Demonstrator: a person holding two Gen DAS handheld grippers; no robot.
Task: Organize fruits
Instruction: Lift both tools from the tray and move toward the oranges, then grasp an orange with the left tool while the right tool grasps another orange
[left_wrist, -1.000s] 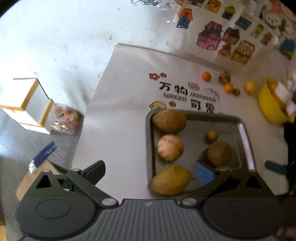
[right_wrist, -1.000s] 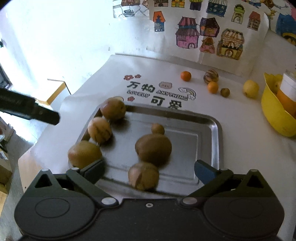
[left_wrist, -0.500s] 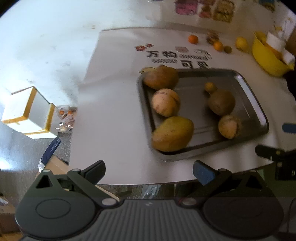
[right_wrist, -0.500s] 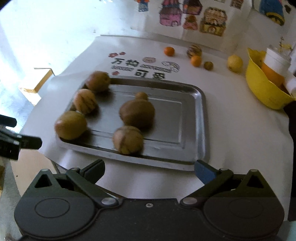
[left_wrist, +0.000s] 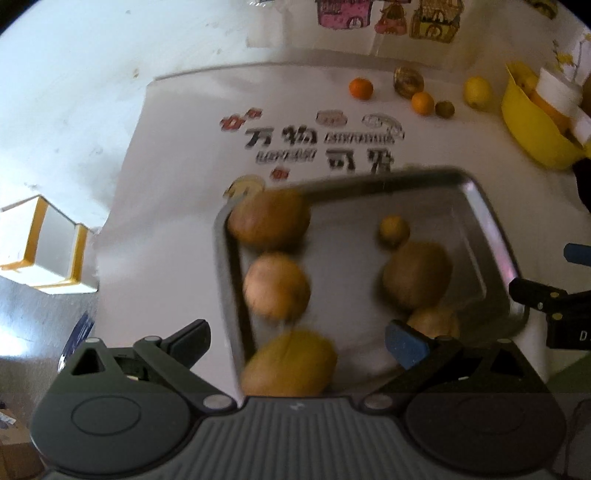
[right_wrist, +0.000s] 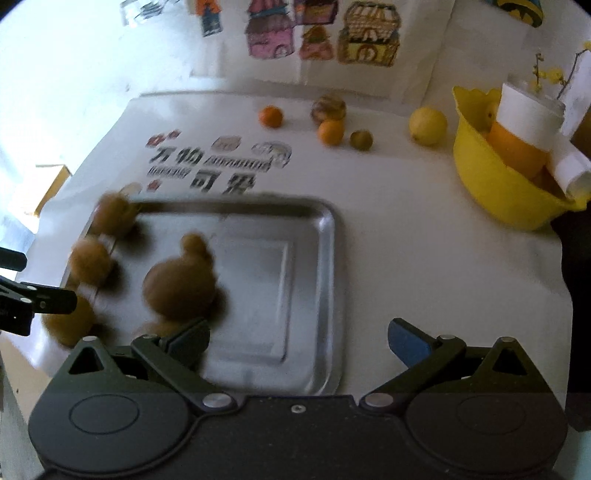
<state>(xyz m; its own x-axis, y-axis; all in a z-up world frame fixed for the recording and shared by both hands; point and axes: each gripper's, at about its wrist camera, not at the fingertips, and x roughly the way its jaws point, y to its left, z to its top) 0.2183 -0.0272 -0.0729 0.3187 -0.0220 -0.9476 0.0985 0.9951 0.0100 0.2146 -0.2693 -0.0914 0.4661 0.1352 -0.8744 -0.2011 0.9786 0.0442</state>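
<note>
The metal tray lay on the white printed tablecloth. Six brownish fruits, blurred, sat in the tray, most along its left side; the largest lay near its middle. Beyond the tray stood two oranges, a lemon and a yellow bowl. The left gripper and right gripper both stood wide, holding nothing.
</note>
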